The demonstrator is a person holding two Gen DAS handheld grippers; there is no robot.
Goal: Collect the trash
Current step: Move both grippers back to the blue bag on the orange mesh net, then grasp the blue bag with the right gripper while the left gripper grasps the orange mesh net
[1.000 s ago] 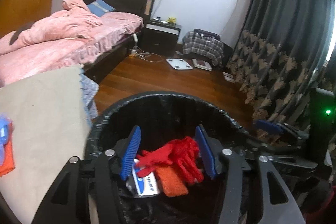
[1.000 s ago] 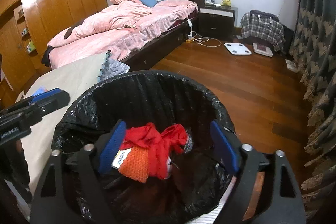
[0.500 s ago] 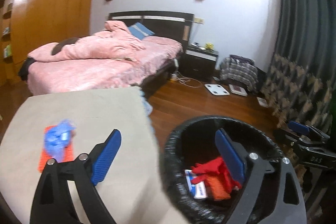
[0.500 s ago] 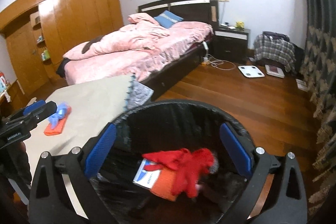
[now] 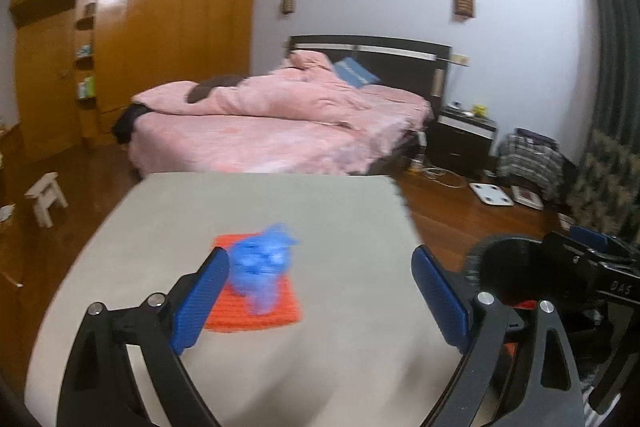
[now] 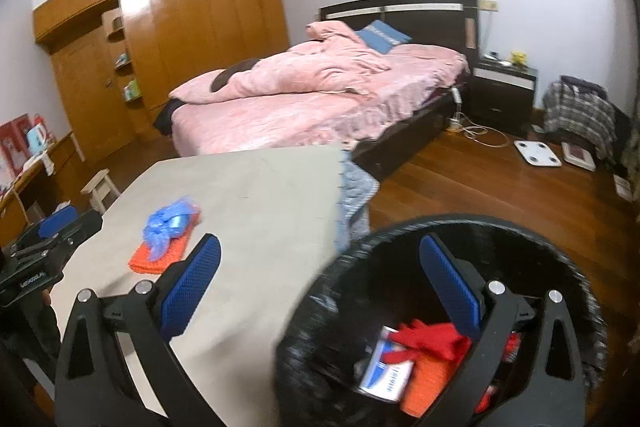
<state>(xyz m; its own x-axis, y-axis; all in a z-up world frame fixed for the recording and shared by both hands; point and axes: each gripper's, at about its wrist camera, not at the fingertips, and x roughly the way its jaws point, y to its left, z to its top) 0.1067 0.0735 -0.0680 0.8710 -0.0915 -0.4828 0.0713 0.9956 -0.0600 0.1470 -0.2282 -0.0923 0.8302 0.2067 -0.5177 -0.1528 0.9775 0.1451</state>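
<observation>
A crumpled blue plastic bag (image 5: 262,269) lies on an orange knitted cloth (image 5: 256,301) on the beige table (image 5: 320,211). My left gripper (image 5: 320,299) is open and empty, just before them, its left finger beside the bag. The black-lined trash bin (image 6: 460,235) stands right of the table and holds a red glove (image 6: 432,339), an orange cloth (image 6: 426,383) and a white-blue packet (image 6: 386,375). My right gripper (image 6: 320,287) is open and empty over the bin's left rim. The bag (image 6: 170,223) and the cloth (image 6: 160,255) also show in the right wrist view.
A pink bed (image 5: 280,123) stands beyond the table, with a dark nightstand (image 5: 464,143) at its right. A small white stool (image 5: 46,193) stands on the wooden floor at the left. A scale (image 6: 538,153) lies on the floor. Dark curtains (image 5: 616,67) hang at the right.
Both grippers have swung left from over the bin toward the table. The left one, which was over the red glove in the bin, now faces the blue bag.
</observation>
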